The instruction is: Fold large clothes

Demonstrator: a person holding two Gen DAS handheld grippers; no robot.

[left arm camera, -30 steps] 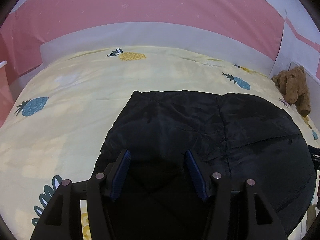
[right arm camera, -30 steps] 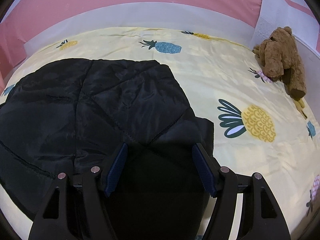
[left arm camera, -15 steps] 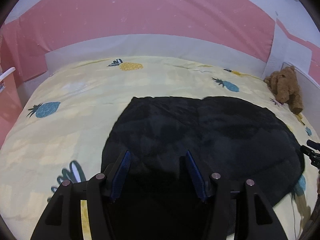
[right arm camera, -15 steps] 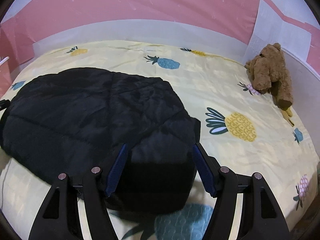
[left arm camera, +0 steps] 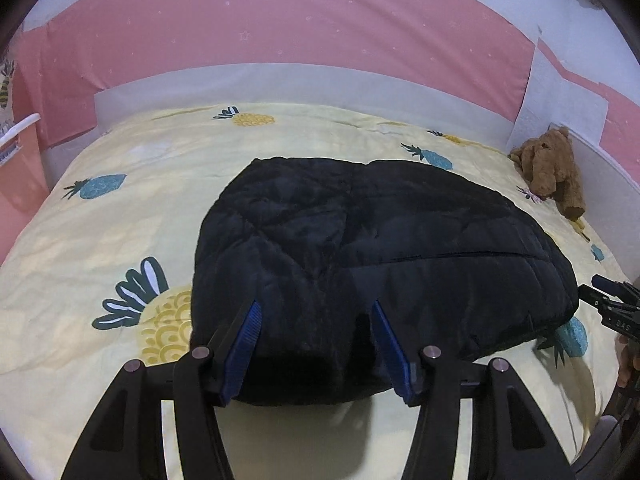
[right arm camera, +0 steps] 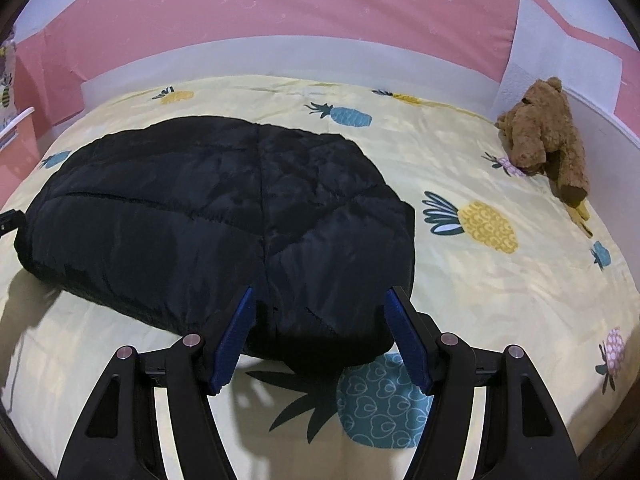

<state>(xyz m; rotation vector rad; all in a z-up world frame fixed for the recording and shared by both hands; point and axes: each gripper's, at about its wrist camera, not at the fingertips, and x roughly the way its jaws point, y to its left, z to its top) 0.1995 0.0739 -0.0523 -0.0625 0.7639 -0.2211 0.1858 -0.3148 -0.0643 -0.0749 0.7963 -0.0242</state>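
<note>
A black quilted jacket lies folded in a compact bundle on the yellow pineapple bedsheet. It also shows in the right wrist view. My left gripper is open and empty, its blue pads just above the jacket's near left edge. My right gripper is open and empty over the jacket's near right corner. The right gripper's tip shows at the far right of the left wrist view.
A brown teddy bear lies at the bed's back right by the white bed frame. A pink wall stands behind. A pink piece of furniture stands at the left.
Both grippers have pulled back and up from the jacket, staying open. The whole folded bundle and the sheet in front of it now show.
</note>
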